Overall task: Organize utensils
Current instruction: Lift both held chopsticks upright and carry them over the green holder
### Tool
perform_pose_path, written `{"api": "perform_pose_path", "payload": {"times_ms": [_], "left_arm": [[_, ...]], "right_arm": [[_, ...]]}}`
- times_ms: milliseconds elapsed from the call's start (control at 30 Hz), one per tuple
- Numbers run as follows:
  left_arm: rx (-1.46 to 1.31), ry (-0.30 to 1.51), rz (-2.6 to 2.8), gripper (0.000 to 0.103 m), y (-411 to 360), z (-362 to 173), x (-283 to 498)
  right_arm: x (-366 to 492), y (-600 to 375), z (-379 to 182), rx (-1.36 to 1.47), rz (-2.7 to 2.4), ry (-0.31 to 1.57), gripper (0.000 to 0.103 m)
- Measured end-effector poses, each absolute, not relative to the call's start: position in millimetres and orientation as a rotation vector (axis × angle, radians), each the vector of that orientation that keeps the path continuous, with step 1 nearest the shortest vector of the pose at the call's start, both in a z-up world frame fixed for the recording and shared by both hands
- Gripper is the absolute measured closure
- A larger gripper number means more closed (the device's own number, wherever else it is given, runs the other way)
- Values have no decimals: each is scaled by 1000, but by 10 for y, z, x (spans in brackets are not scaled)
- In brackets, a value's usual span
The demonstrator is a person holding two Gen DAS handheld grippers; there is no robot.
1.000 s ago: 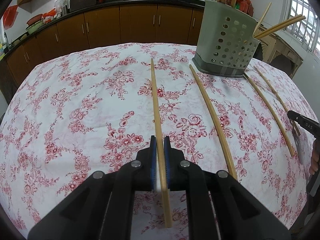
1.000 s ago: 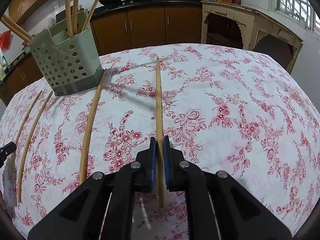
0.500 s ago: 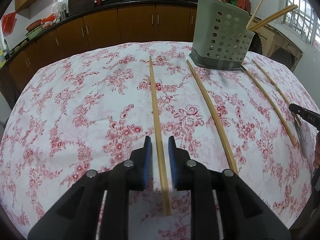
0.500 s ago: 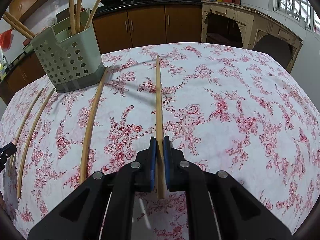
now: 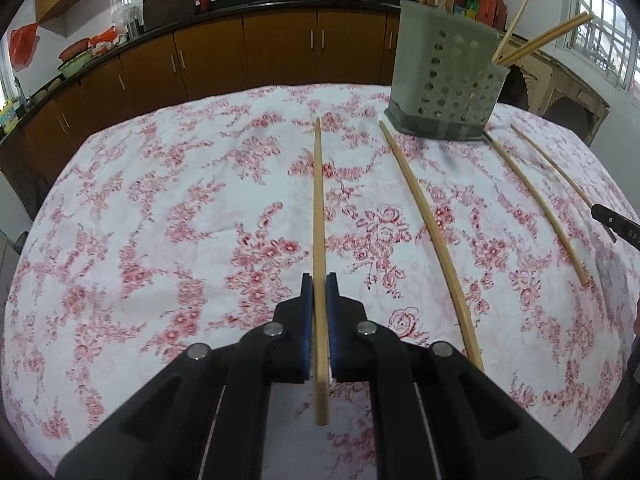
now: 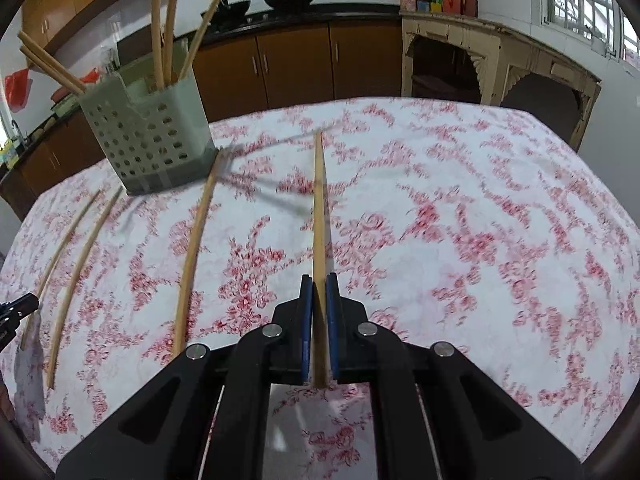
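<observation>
Two wooden chopsticks are gripped, one per hand. In the left wrist view, my left gripper (image 5: pixel 319 282) has its blue pads (image 5: pixel 306 300) closing tight on a chopstick (image 5: pixel 318 200) that lies on the floral tablecloth and points away from me. In the right wrist view, my right gripper (image 6: pixel 319 280) is shut on another chopstick (image 6: pixel 319 208), held slightly above the cloth with its shadow beside it. A grey-green perforated utensil holder (image 5: pixel 444 76) (image 6: pixel 148 136) stands at the far side and holds several chopsticks.
Three more chopsticks lie on the cloth: one (image 5: pixel 432 232) (image 6: pixel 196 248) between my grippers, two (image 5: pixel 536 200) (image 6: pixel 80 268) beyond. The other gripper's tip shows at each view's edge (image 5: pixel 616 228) (image 6: pixel 16 312). Brown cabinets (image 5: pixel 208 60) and a counter with woks run behind the table.
My left jaws parted around their chopstick half a second ago and have come together on it again. My right gripper has risen a little, chopstick still in it.
</observation>
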State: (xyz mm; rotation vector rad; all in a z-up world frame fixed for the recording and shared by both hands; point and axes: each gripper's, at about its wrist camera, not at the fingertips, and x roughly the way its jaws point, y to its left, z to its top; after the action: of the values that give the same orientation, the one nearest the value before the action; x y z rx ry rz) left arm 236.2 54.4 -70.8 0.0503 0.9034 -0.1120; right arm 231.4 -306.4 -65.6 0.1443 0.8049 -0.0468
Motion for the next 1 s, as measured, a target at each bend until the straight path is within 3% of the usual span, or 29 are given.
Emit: {"api": "perform_pose_path", "payload": {"times_ms": [700,1000], "left_arm": [[37,599,-147,95,590,536,2139],[7,555,-145,95,577,766,2182]], "right_arm": [[2067,-3165,379,138,-31,500,95],[2061,-3156,558,148,-19,445,95]]}}
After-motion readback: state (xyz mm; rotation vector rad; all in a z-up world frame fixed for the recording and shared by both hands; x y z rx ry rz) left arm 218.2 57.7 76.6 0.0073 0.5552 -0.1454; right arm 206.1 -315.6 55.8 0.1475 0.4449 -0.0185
